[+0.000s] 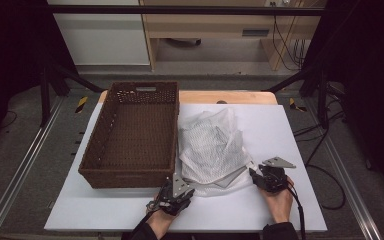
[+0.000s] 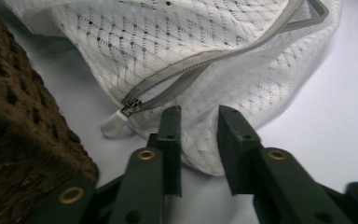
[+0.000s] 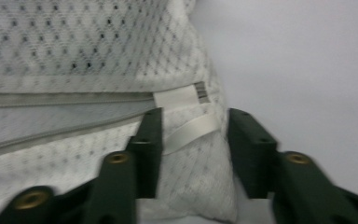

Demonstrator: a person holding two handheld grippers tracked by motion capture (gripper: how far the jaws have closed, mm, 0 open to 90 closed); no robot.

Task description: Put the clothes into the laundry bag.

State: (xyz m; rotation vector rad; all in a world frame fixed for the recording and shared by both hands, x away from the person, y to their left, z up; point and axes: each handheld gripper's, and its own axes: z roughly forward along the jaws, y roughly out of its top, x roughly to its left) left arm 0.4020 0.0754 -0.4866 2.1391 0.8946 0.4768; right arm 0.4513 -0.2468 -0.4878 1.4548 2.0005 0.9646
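A white mesh laundry bag (image 1: 210,145) lies crumpled on the white table sheet (image 1: 285,130), right of a brown woven basket (image 1: 130,175). My left gripper (image 1: 181,187) is at the bag's near left edge. In the left gripper view its jaws (image 2: 199,122) stand apart, with the bag's rounded hem (image 2: 200,154) between them. The grey zipper's pull (image 2: 130,108) lies just left of them. My right gripper (image 1: 255,174) is at the bag's near right corner. In the right gripper view its jaws (image 3: 193,126) straddle that corner with its white strap (image 3: 189,133), a small gap showing at the right pad.
The empty basket (image 2: 14,140) stands close beside my left gripper. The wooden table edge (image 1: 230,96) runs along the back. Bare sheet stretches to the right of the bag and along the front. Black frame bars and cables ring the table.
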